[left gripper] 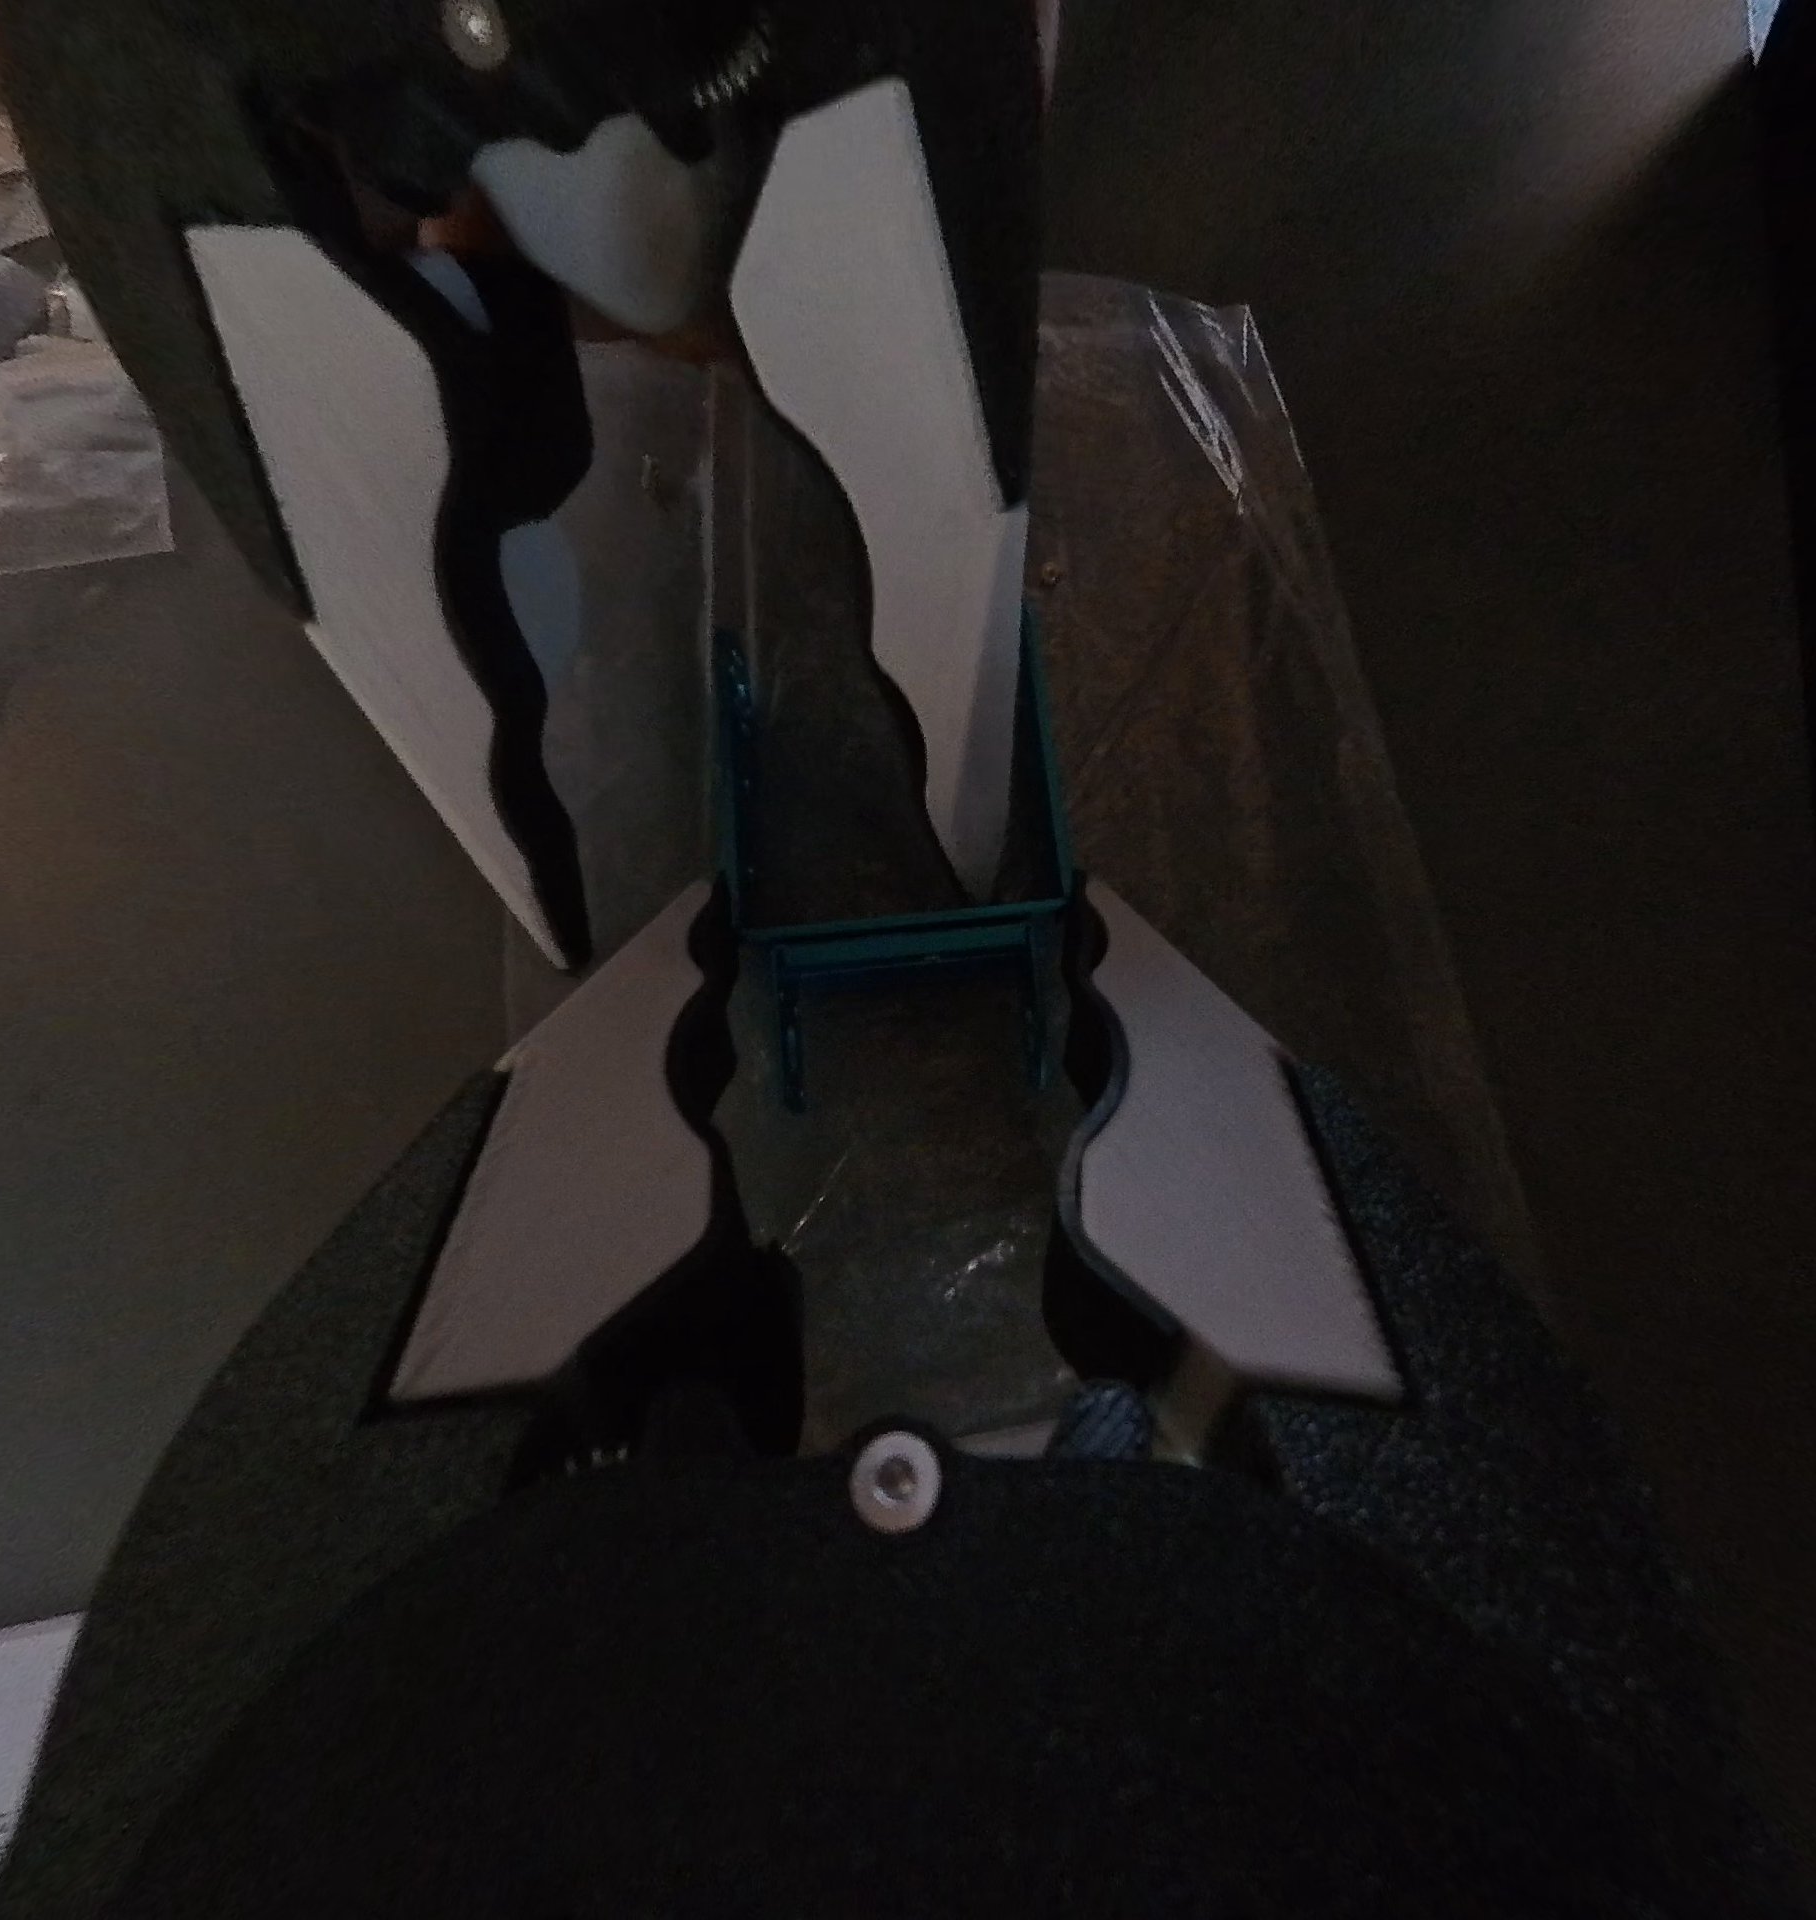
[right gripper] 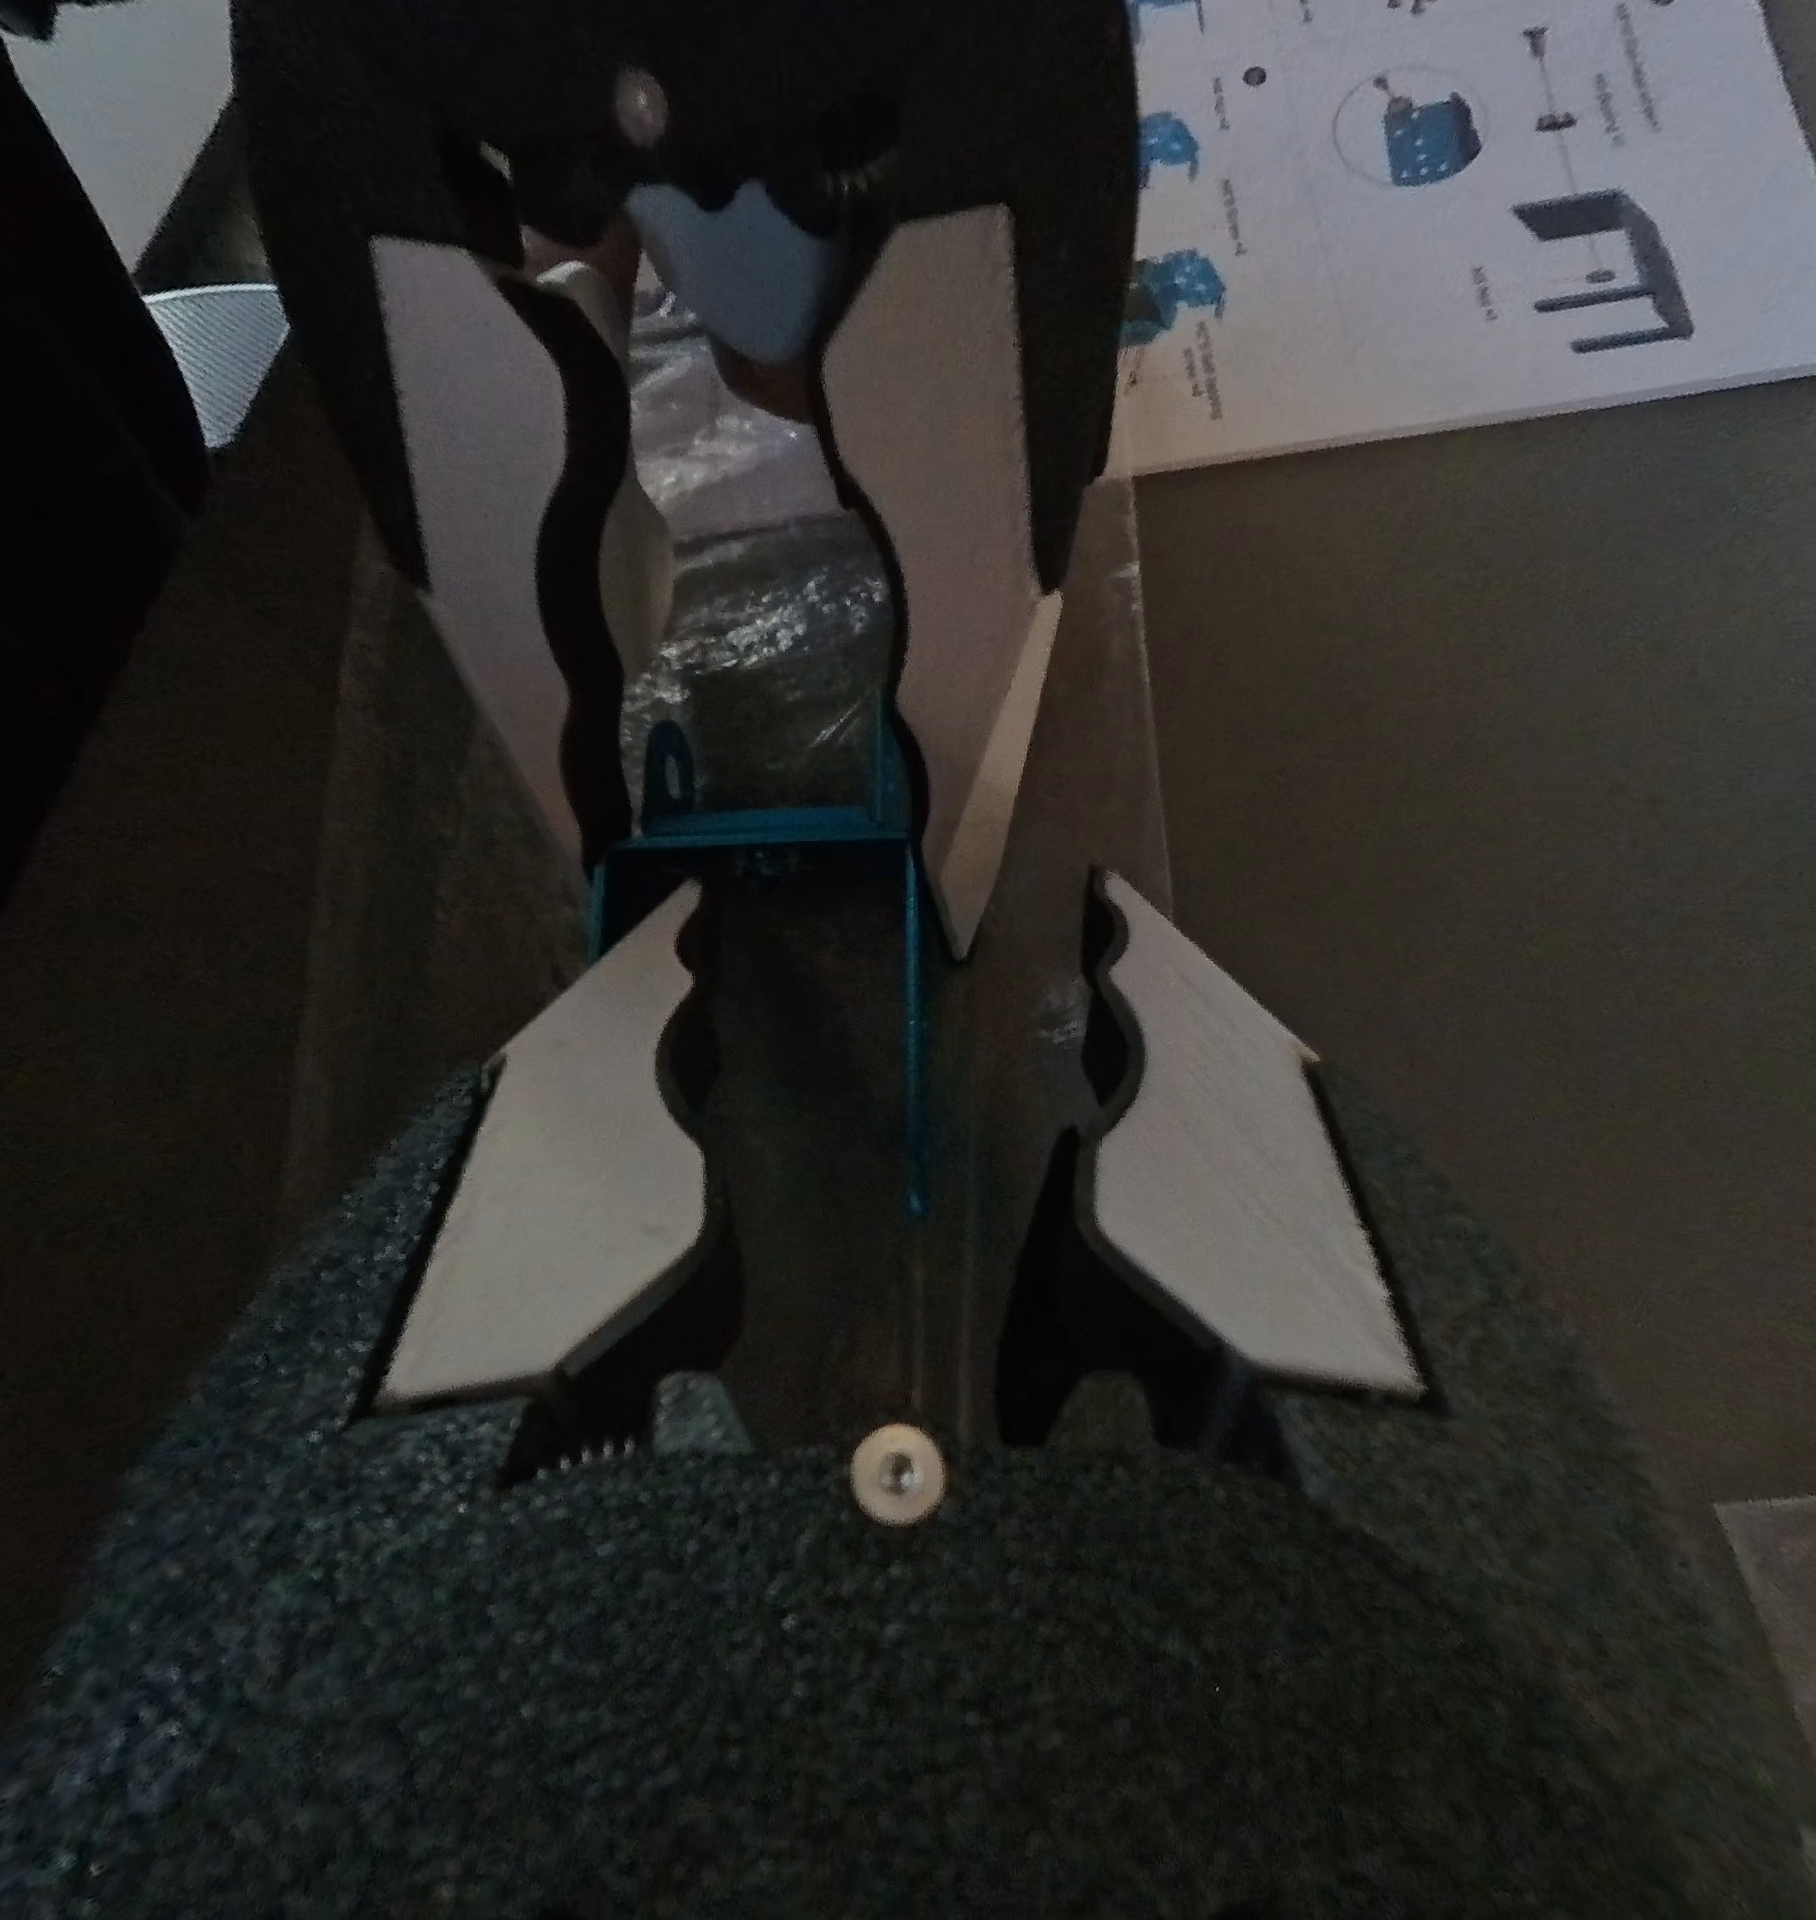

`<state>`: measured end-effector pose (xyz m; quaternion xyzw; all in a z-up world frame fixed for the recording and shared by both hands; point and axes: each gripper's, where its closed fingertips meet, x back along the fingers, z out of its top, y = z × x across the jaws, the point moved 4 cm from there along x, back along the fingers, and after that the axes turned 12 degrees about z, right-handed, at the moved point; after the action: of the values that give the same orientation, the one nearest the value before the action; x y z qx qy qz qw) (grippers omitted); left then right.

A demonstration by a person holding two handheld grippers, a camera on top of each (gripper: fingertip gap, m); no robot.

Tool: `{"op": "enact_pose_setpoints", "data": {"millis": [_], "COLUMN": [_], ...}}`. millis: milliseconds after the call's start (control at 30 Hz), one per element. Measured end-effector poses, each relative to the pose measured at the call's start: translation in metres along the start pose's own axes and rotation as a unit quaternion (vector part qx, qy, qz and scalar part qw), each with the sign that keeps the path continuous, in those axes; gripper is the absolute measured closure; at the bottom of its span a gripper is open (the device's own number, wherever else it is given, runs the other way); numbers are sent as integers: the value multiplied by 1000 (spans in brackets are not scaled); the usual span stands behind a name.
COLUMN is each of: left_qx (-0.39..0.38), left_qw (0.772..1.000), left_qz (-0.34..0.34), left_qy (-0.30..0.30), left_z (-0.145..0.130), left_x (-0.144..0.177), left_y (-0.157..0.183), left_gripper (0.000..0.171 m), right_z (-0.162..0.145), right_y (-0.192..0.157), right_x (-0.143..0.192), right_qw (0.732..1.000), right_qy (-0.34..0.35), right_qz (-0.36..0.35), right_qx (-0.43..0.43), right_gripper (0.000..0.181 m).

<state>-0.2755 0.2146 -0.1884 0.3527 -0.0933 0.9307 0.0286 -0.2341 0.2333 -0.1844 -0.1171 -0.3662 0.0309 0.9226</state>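
Left tongs (left gripper: pixel 899 920) are closed across the outer walls of the small teal U-shaped perforated metal bracket (left gripper: pixel 883 928). It is held just above crinkled clear plastic film (left gripper: pixel 1195 416) on a dark surface, with a white printed diagram sheet (right gripper: pixel 1455 260) well apart. Right tongs (right gripper: pixel 896 888) face them with jaws apart, straddling one bracket wall without pinching it. Judgement: the thin walls sit only at my pad tips, so even, square pressure suits this hold; the bracket looks light, stiff and sharp-edged.
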Motion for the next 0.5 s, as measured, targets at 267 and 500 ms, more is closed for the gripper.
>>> {"op": "enact_pose_setpoints", "data": {"millis": [267, 500], "left_qx": [0, 0], "left_qw": [1000, 1000], "left_qz": [0, 1], "left_qy": [0, 0], "left_z": [0, 0], "left_x": [0, 0], "left_y": [0, 0], "left_gripper": [107, 107], "right_z": [3, 3], "right_y": [3, 4], "right_x": [4, 5], "right_qw": [1000, 1000], "right_qy": [17, 23], "right_qz": [-10, -7], "right_qx": [-6, -16], "right_gripper": [109, 108]}}
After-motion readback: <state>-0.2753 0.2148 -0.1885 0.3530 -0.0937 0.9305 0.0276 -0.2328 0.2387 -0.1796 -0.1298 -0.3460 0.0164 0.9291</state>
